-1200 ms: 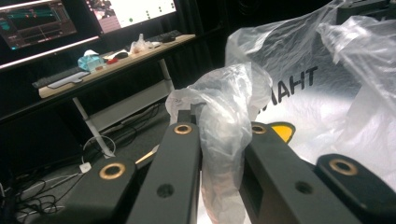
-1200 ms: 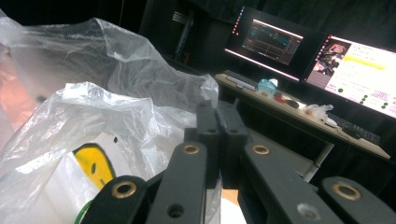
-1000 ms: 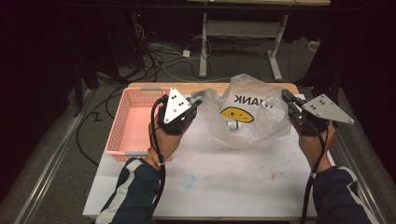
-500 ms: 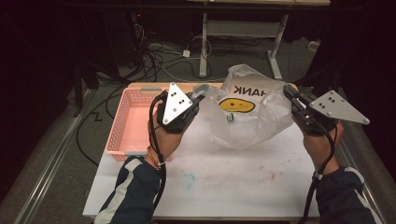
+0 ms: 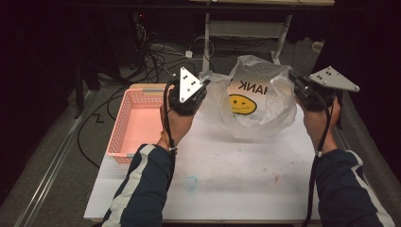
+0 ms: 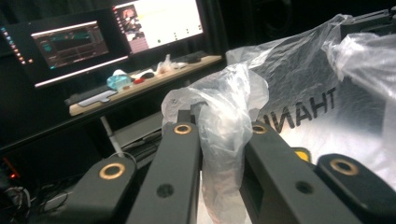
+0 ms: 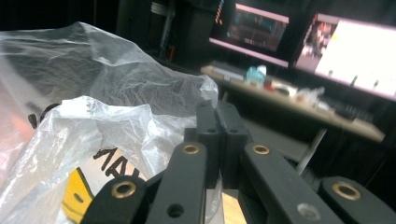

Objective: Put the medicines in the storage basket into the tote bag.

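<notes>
— Two grippers, both clamped on one plastic bag (image 5: 257, 101)?
— Yes. Left gripper (image 5: 204, 84) pinching a bunched handle of film, seen squeezed between its jaws in the left gripper view (image 6: 223, 122). Right gripper (image 5: 294, 81) closed tight on the opposite edge.
— And the bag itself?
— Stretched between the two, hanging open, bottom touching the white table (image 5: 227, 175); yellow smiley print facing forward.
— Anything beside the left gripper?
— Pink basket (image 5: 137, 124), just outside it.

Clear plastic bag (image 5: 255, 101): black letters "HANK" mirrored, seen through film; yellow smiley face (image 5: 243, 104) below. Monitor screens unreadable.
</notes>
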Action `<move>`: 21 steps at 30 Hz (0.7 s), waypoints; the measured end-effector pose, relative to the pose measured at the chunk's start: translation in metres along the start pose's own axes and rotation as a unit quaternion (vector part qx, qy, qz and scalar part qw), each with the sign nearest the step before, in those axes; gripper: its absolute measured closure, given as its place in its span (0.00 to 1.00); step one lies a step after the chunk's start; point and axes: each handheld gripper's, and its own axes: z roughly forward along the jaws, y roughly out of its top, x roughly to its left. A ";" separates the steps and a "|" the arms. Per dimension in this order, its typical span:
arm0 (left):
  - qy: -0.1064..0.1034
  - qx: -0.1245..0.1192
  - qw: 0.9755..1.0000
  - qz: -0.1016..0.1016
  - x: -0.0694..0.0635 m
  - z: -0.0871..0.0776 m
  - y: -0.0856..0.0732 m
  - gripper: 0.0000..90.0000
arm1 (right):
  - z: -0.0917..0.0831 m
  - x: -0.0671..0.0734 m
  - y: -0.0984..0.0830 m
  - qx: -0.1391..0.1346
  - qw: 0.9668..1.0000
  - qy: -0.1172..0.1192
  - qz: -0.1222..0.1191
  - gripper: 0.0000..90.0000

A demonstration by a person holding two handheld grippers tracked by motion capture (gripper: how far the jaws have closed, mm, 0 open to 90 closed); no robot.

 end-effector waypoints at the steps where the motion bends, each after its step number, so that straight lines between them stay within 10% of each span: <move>1: 0.001 0.002 1.000 -0.004 0.002 0.003 0.000 0.96 | 0.006 -0.004 0.001 0.012 1.000 -0.003 0.009 1.00; 21: 0.017 -0.001 1.000 -0.005 0.010 0.003 0.011 0.92 | 0.005 -0.005 0.026 -0.001 1.000 -0.017 -0.016 1.00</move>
